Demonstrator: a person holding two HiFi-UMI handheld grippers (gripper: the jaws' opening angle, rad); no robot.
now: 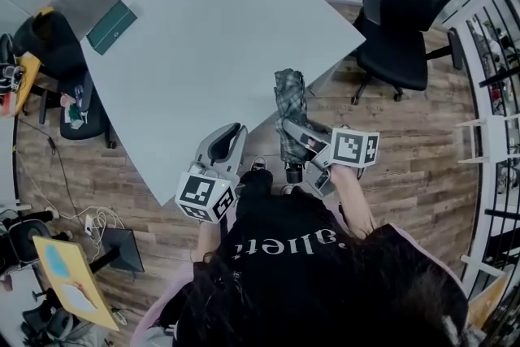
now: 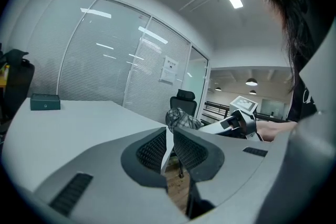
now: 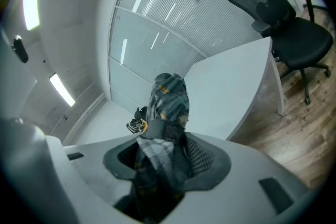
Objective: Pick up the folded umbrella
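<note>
The folded plaid umbrella is off the table, held over the wooden floor just past the white table's near edge. My right gripper is shut on its middle; in the right gripper view the grey checked fabric fills the gap between the jaws and stands up past them. My left gripper hovers over the table's near edge to the left of the umbrella, jaws shut and nothing in them. In the left gripper view the umbrella and the right gripper show to the right.
A dark green box lies at the table's far left corner. A black office chair stands beyond the table's right corner, and another chair is at the left. A white rack lines the right side. Cables and a monitor lie on the floor at lower left.
</note>
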